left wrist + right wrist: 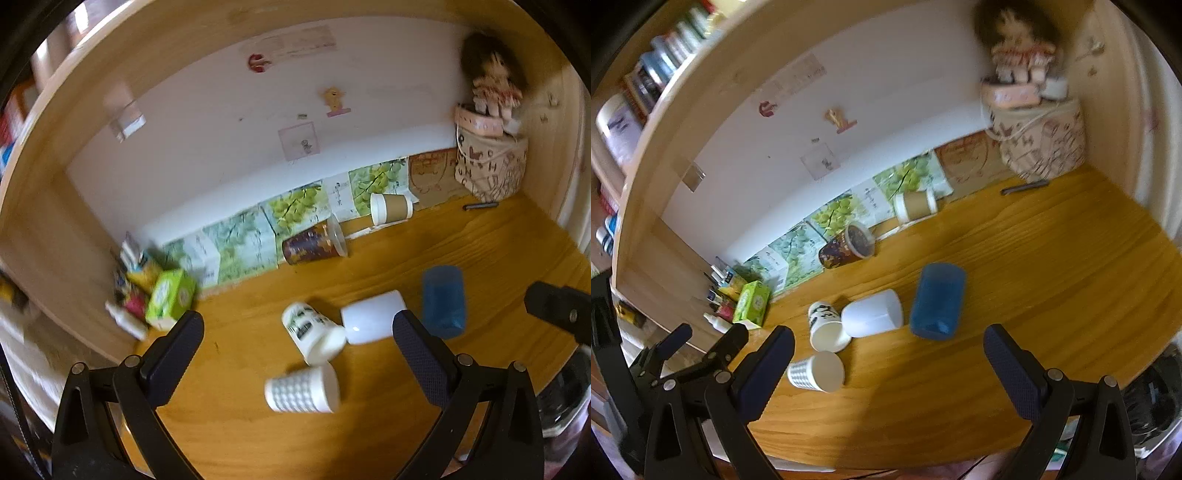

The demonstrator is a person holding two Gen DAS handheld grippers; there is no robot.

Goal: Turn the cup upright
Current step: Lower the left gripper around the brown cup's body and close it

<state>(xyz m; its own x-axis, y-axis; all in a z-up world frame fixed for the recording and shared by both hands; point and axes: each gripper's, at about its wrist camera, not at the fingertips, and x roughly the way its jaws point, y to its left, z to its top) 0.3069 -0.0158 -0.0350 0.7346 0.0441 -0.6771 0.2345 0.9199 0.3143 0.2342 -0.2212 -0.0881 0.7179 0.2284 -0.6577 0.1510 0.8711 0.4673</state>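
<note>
Six cups lay on their sides on the wooden table [1052,266]. Near the front edge, toward the left, lay a checked cup [303,389], and just behind it a white cup with dark print [314,330], the two close together or touching. The printed cup's mouth met a plain white cup [373,317], and just to the right of that lay a blue cup [443,301]. Farther back, near the rear edge, lay a dark patterned cup [314,245] and a brown paper cup with a white lid [391,208], both against the row of leaf-print cards [243,240] propped along the wall.

The left claw [299,350] was held above the front cluster, its jaws spread wide and holding nothing. The right claw [890,362] hung over the front edge, likewise wide open and empty; the left claw appeared at the lower left of its view.

A green box [751,302] stood in the rear left corner. A patterned round box [1041,144] with a doll [1019,40] on top occupied the rear right corner, and a dark pen [1025,187] lay before it.
</note>
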